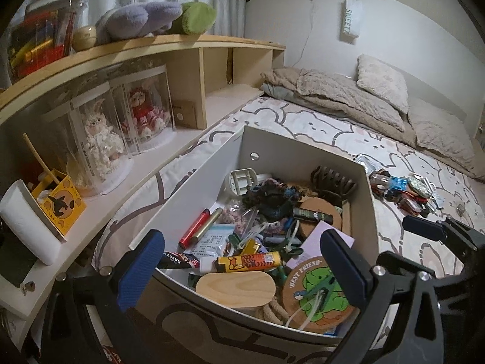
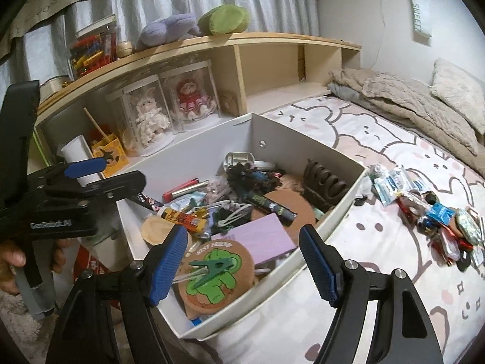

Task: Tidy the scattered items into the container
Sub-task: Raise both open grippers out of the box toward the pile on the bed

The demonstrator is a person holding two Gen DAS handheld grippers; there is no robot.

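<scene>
Left gripper (image 1: 242, 270) and right gripper (image 2: 242, 262) hover wide open and empty over the full white rectangular container (image 2: 333, 209). Reach right for the scattered pile of small packets (image 2: 436, 215) on the patterned bedsheet (image 2: 363, 273); pinch one item squarely.

Bottom of the box (image 2: 333, 200) buried under clutter, so lower layers unseen. Pile of small packets (image 2: 439, 215) on the bed (image 2: 363, 139) too jumbled to name singly. Hand (image 2: 12, 257) on the left claw (image 2: 103, 179) cut by the frame edge. Left claw's second finger hidden there. Hanging sign (image 1: 351, 19) lettering partly unreadable.
</scene>
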